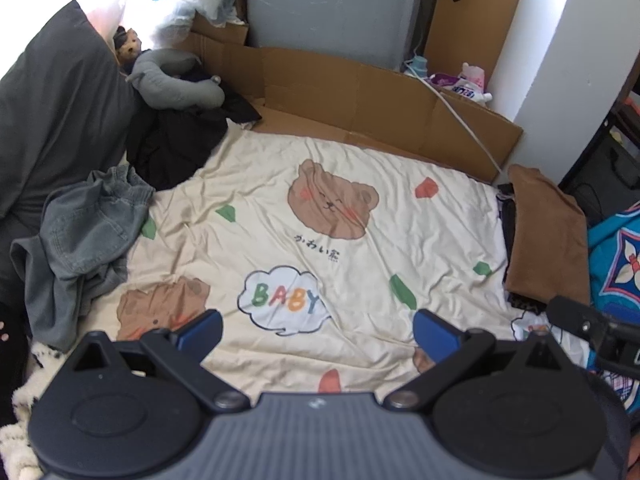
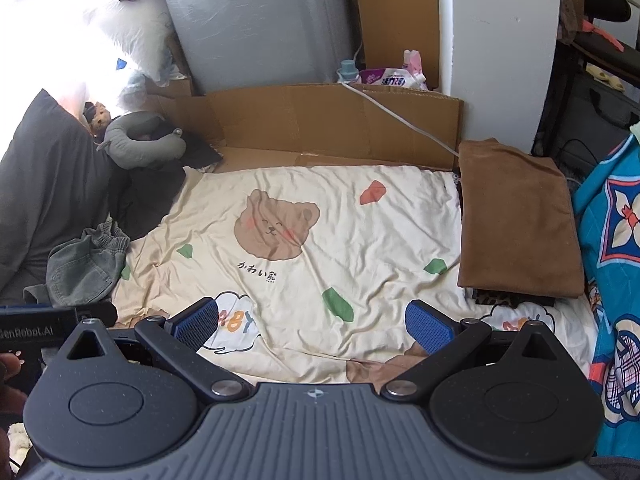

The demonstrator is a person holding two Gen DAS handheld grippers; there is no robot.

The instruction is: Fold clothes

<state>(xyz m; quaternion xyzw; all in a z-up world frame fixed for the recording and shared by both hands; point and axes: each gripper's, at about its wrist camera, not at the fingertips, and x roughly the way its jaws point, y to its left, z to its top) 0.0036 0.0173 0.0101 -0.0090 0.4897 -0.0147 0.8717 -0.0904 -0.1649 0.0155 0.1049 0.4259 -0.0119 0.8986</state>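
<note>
A crumpled grey-green pair of trousers (image 1: pixel 84 236) (image 2: pixel 86 266) lies at the left side of the cream bear-print bedsheet (image 1: pixel 352 184) (image 2: pixel 360 240). A dark garment (image 1: pixel 176 148) is heaped behind it. At the right edge rests a folded brown garment (image 1: pixel 544 240) (image 2: pixel 516 220) on top of darker folded clothes. My left gripper (image 1: pixel 318 330) hovers open over the sheet's near part, nothing between its blue pads. My right gripper (image 2: pixel 312 322) is also open and empty, with the brown stack to its right. The other gripper's body shows at the edge of each view.
A grey pillow (image 1: pixel 52 120) and a grey neck pillow (image 1: pixel 172 80) sit at the left back. Flattened cardboard (image 1: pixel 360 96) lines the far side, with a white cable (image 2: pixel 400 118) across it. A blue patterned blanket (image 2: pixel 616 248) lies at the right. A hand (image 2: pixel 10 368) shows at left.
</note>
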